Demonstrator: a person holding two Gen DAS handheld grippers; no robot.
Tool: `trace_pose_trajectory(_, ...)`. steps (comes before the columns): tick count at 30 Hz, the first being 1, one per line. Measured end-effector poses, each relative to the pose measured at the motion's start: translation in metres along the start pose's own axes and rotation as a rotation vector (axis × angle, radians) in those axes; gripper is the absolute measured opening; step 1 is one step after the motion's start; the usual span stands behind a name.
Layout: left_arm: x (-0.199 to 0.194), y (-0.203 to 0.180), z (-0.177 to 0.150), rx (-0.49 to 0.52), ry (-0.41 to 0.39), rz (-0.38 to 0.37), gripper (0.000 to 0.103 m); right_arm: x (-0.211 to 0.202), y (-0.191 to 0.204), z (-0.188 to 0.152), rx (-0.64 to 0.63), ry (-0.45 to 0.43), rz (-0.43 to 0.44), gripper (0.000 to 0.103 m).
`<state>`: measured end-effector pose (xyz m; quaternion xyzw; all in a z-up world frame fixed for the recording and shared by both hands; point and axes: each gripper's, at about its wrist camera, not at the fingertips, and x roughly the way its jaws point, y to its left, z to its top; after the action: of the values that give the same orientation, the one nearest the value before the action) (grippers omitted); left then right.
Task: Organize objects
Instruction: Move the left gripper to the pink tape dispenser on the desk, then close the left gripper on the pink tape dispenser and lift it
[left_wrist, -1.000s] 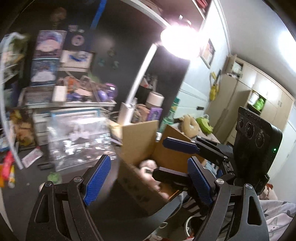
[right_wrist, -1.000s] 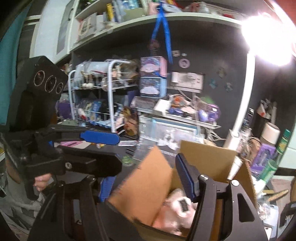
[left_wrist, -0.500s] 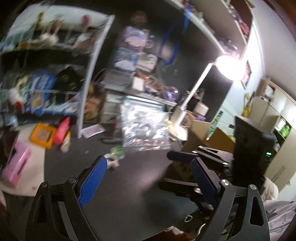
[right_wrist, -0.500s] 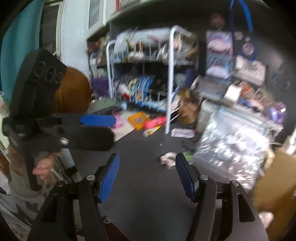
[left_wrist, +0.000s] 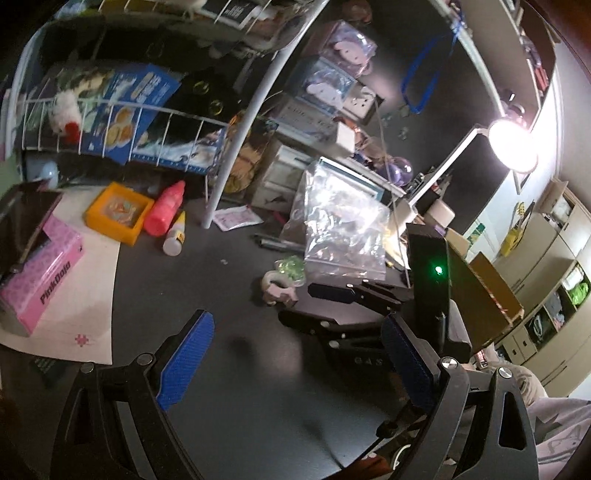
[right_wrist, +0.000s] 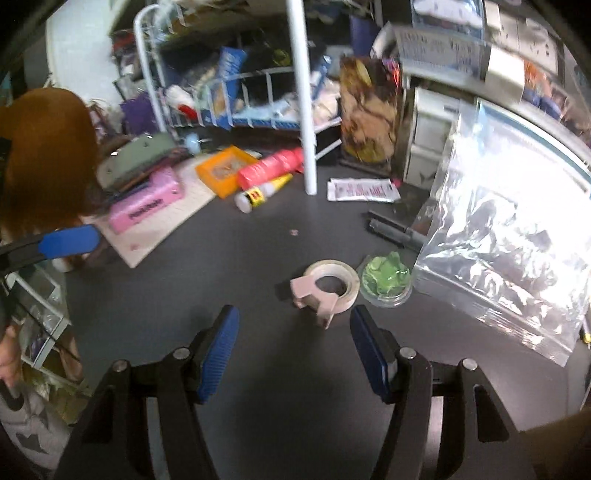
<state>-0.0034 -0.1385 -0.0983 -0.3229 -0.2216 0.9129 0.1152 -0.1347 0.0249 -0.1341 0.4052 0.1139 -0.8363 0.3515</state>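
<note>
Two grippers hang over a dark desk (right_wrist: 258, 387), both w/ jaws wide and nothing between them. Right gripper (right_wrist: 293, 349) points at a tape roll (right_wrist: 330, 286) lying flat on the desk just ahead of its blue fingertips (right_wrist: 218, 347), not touching. Roll sits in a pinkish dispenser, cutter end toward the gripper. Just beside the roll, on its right, is a small clear tub w/ green contents (right_wrist: 386, 278); can't tell if the two touch. Next right, a big clear zip bag (right_wrist: 509, 243) leans up vs. the stuff along the desk's back edge. Two dark pens (right_wrist: 393, 229) lie by the bag's lower left corner.

Left gripper (left_wrist: 295, 363) is over bare desk nearer the front edge; from its cam the right gripper (left_wrist: 325, 306) shows side-on, reaching in from the right, w/ the tape roll (left_wrist: 279, 288) just past its tips.

Toward the back left corner: white wire rack (right_wrist: 303, 92) packed w/ packets; its post stands on the desk. By the post lie a pink bottle (right_wrist: 271, 171), a glue bottle (right_wrist: 260, 192) w/ yellow label, an orange tray (right_wrist: 223, 170). A pink box (left_wrist: 44, 282) marked PinkDoja rests on a white mat (left_wrist: 74, 321) at the left edge. A flat white sachet (right_wrist: 362, 190) lies right of the post. Cardboard box (left_wrist: 487, 291) stands at the right end, desk lamp (left_wrist: 511, 146) lit above it.
</note>
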Motion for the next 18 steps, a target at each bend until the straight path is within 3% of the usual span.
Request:
trace_pose_trajectory(9, 0.011, 0.012, 0.003, -0.020, 0.019, 0.001, 0.092, 0.035, -0.007, 0.011, -0.019, 0.043, -0.050, 0.059)
trace_pose_trajectory(14, 0.011, 0.014, 0.003, -0.028, 0.020, 0.006, 0.092, 0.041, -0.006, 0.014, -0.046, 0.046, -0.081, 0.043)
trace_pose_trajectory(18, 0.012, 0.012, 0.004, -0.023, 0.024, 0.003, 0.092, 0.040, -0.005, 0.014, -0.056, 0.043, -0.083, 0.041)
